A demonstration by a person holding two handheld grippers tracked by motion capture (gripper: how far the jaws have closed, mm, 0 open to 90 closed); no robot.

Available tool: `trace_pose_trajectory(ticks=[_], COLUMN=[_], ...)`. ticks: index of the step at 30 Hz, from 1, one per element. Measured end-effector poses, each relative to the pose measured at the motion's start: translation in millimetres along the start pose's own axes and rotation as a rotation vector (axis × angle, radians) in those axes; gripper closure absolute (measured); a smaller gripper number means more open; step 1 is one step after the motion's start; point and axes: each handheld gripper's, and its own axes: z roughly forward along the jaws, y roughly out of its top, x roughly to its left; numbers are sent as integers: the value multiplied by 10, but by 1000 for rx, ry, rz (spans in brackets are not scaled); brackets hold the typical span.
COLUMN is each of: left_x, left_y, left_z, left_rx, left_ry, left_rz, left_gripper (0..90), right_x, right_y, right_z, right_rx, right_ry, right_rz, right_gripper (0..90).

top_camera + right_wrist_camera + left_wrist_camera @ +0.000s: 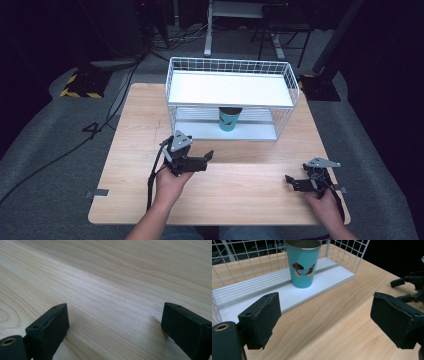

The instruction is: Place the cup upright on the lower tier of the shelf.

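The teal metal cup with a cartoon dog on its side [303, 263] stands upright on the white lower shelf of the white wire rack [172, 82], near that shelf's front edge, at the far middle of the light wooden worktop [130, 150]. Your left claw [209, 156] hovers above the worktop short of the rack and to the left of the cup, pointing right and slightly away from you; its jaws stand released with nothing between them, well apart from the cup. Your left forearm comes in from the bottom edge, wrist nearly straight. Your right claw [290, 181] lies low at the worktop's near right corner, pointing left, its jaws spread and empty over bare wood, your hand [325, 202] wrapped behind it.
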Motion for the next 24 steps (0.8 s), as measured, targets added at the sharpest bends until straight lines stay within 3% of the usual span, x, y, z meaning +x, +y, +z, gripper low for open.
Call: trace_pose_trajectory(ticks=[4,10,23,24], left_x=[3,27,185,212], left_y=[-96,-252,-650,-705], left_z=[-221,-386,-519,-500], left_rx=[16,35,114,145], left_ry=[-16,-16,-57,-61], left_rz=[30,58,-18,-34], left_gripper=[102,102,104,103], right_x=[13,17,30,30], right_y=[11,16,30,30], right_z=[10,16,30,29], right_rx=[3,2,3,3], right_ry=[4,6,3,3], right_rz=[-3,-5,-5,-5], right_gripper=[78,78,78,78])
